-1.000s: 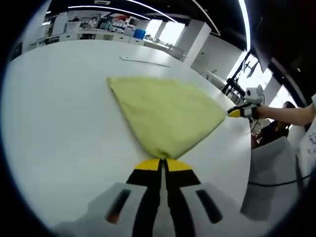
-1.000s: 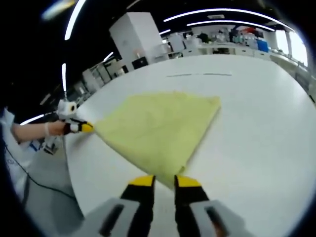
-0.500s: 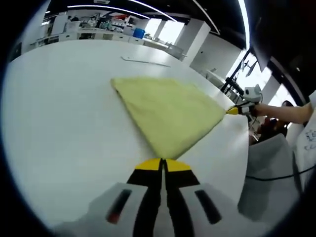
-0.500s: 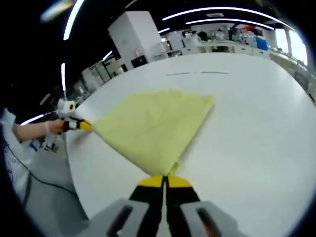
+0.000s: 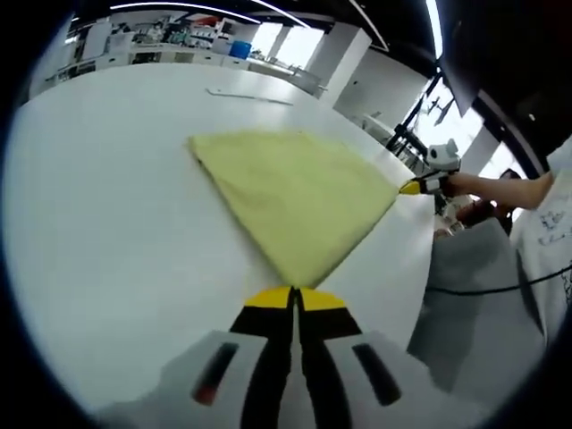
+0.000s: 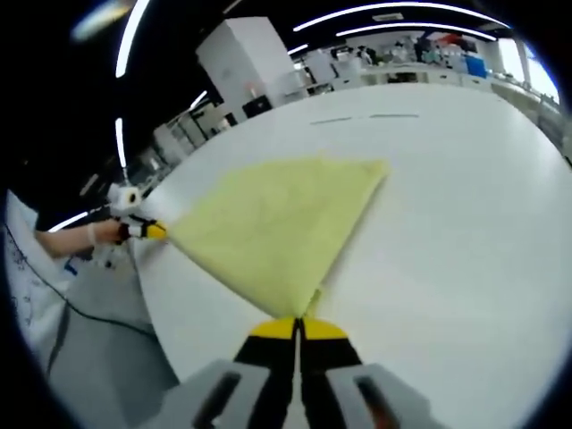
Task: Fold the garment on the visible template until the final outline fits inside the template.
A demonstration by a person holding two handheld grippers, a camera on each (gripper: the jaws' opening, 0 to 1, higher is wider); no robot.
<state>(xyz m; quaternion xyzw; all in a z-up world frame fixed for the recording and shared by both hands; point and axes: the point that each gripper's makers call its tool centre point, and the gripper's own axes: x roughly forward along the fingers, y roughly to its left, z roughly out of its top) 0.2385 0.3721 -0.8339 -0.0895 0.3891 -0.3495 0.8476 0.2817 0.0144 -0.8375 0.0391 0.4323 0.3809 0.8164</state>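
Left gripper view
Garment position: yellow garment [image 5: 299, 197] spread flat on white table [image 5: 107, 206], fanning forward and away from the near corner.
Near corner: pinched at left gripper [image 5: 294, 297]; jaws closed, yellow tips meeting on the cloth.
Opposite corner: held out to the right by right gripper [image 5: 413, 187], at the table's edge.
Long axis: taut near edge running from one gripped corner to the other; far corner lying free on the table.
Template: thin line marks [image 5: 248, 96] beyond the garment, well apart from it.

Right gripper view
Garment position: garment [image 6: 277, 228] directly ahead, widening toward the table's middle.
Near corner: clamped in right gripper [image 6: 296, 328]; jaws fully together on the fabric.
Opposite corner: at left gripper [image 6: 152, 231], far left, near the table [image 6: 465, 214] edge.
Nearer hand: each gripper already on its own corner; neither nearer to the free far edge.
Likely move: both corners carried forward together, over the far edge.
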